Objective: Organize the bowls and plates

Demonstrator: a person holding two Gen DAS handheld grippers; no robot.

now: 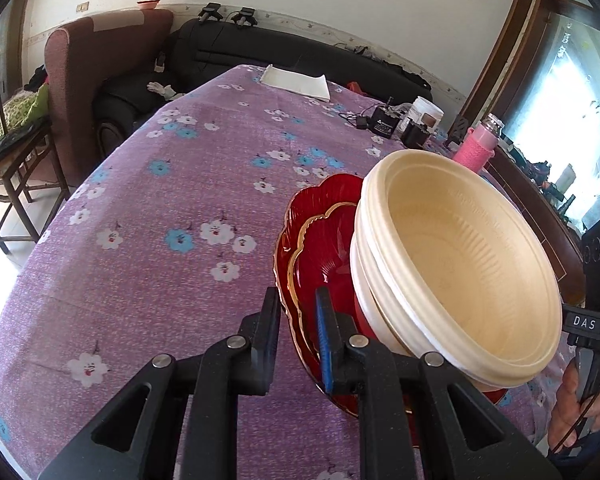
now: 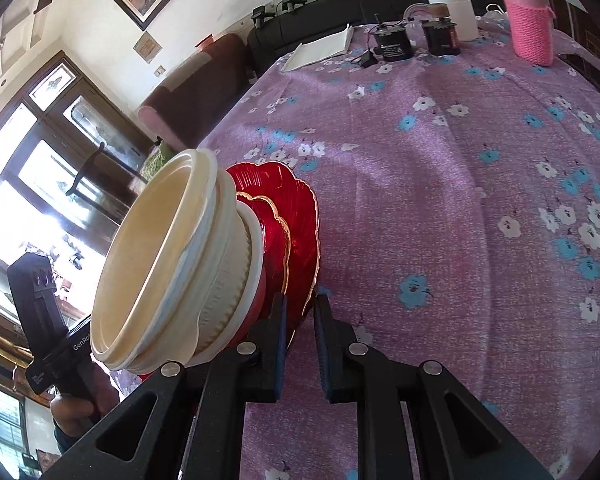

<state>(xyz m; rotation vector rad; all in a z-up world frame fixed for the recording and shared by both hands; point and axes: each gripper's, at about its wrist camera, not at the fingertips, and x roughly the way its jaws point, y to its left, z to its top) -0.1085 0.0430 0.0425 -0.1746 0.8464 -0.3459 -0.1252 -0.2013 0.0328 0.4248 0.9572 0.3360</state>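
Two red scalloped plates with gold rims carry a red bowl and several nested cream bowls. My left gripper is shut on the left rim of the larger red plate. My right gripper is shut on the opposite rim. The stack hangs between them over the purple flowered tablecloth. In each wrist view the other gripper's black body shows beyond the bowls, with a hand on its grip.
At the table's far end lie a white folded cloth, black devices with cables, a white tub and a pink knitted bottle. A black sofa and an armchair stand beyond.
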